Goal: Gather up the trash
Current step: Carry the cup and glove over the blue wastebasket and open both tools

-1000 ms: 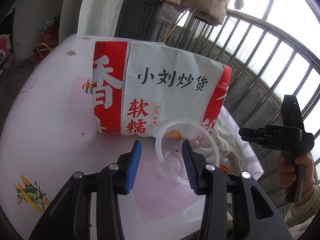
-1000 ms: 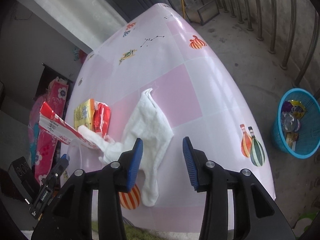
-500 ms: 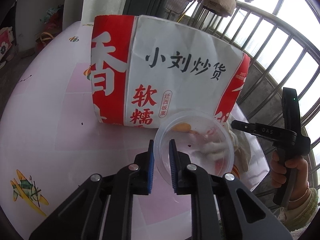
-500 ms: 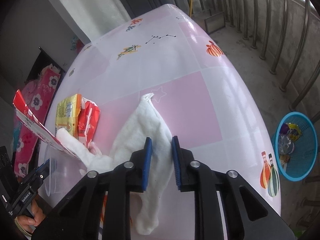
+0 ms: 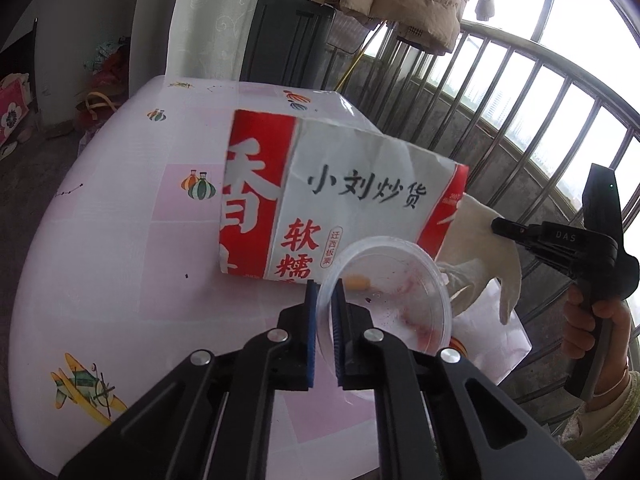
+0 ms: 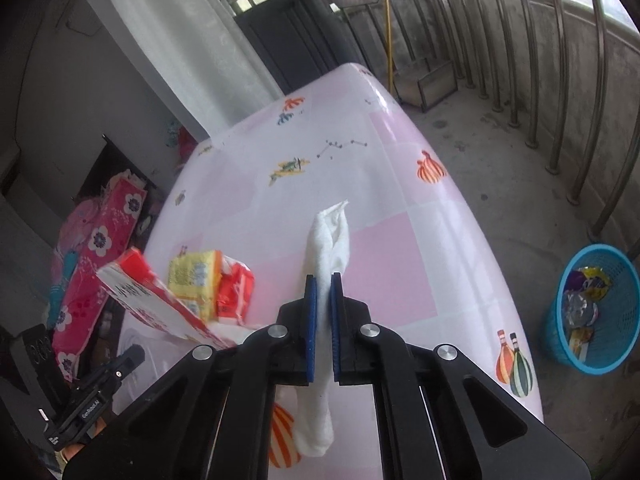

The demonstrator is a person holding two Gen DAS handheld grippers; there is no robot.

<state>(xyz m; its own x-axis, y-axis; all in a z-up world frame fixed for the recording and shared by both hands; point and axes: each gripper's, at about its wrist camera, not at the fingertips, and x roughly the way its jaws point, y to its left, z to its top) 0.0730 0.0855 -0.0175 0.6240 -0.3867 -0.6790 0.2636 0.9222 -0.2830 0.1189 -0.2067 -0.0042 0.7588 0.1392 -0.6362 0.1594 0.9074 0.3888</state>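
Observation:
My left gripper (image 5: 325, 312) is shut on the rim of a clear round plastic lid (image 5: 388, 292) with red smears, held up above the table. Behind it lies a red-and-white paper bag (image 5: 336, 200) with Chinese print. My right gripper (image 6: 323, 312) is shut on a white cloth (image 6: 330, 240), lifted off the pink tablecloth (image 6: 380, 264); the cloth also shows in the left wrist view (image 5: 486, 248). A yellow wrapper (image 6: 194, 276) and a red wrapper (image 6: 236, 292) lie on the table left of the cloth. A blue trash basket (image 6: 592, 312) stands on the floor to the right.
A metal railing (image 6: 560, 80) borders the balcony. A dark cabinet (image 5: 288, 40) and a white curtain (image 5: 208, 20) stand beyond the table's far end. Red floral bags (image 6: 96, 256) sit on the floor left of the table.
Both grippers shut: the left on the lid's rim, the right on the white cloth. Both then rose, lifting lid and cloth off the table.

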